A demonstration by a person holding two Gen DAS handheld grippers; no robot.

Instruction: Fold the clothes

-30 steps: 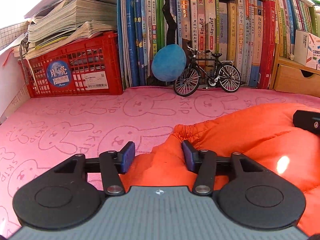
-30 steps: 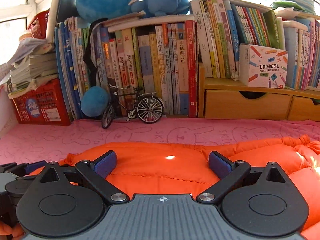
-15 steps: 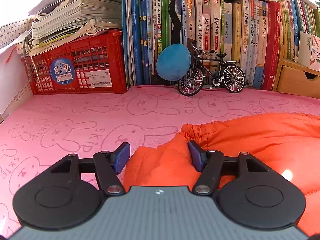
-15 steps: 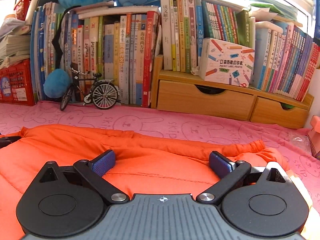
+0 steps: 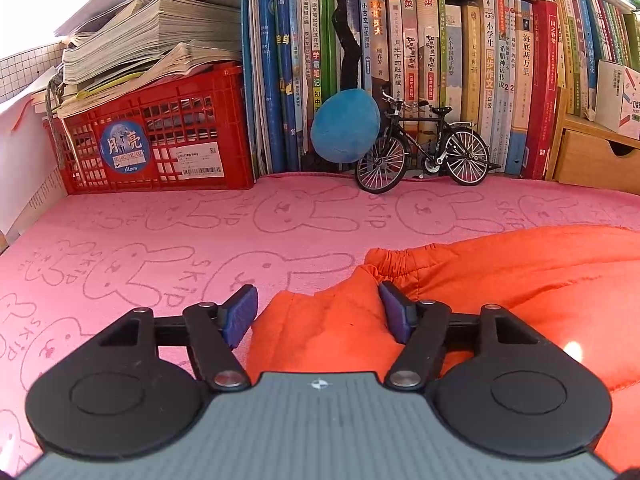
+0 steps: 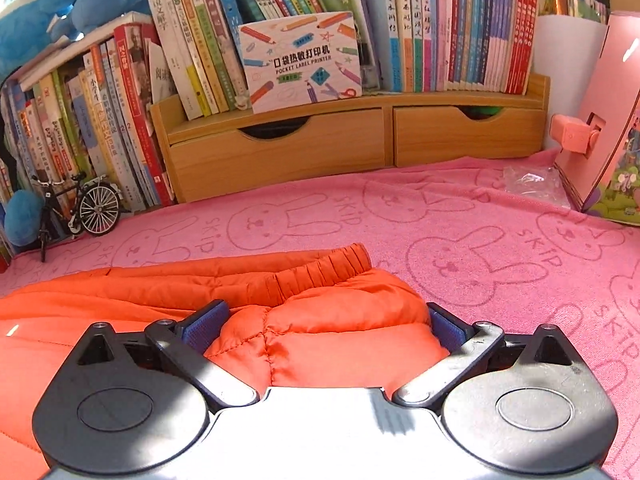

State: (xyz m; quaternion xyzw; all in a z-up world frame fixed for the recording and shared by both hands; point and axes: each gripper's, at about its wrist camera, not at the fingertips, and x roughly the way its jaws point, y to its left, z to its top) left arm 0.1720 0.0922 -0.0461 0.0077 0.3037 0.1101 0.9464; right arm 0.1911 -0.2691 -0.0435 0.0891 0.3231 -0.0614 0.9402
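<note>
Both grippers stand with jaws apart: our left gripper point(image 5: 318, 306) straddles one padded corner of the orange jacket point(image 5: 500, 276), our right gripper point(image 6: 326, 322) the opposite cuffed end. The jacket lies across the pink rabbit towel point(image 5: 160, 240). We judge the grasp is in hand; next, both jaws must close before we lift and fold.

The jacket point(image 5: 520, 280) runs off the right edge in the left view; each gripper body hides its near part.
</note>
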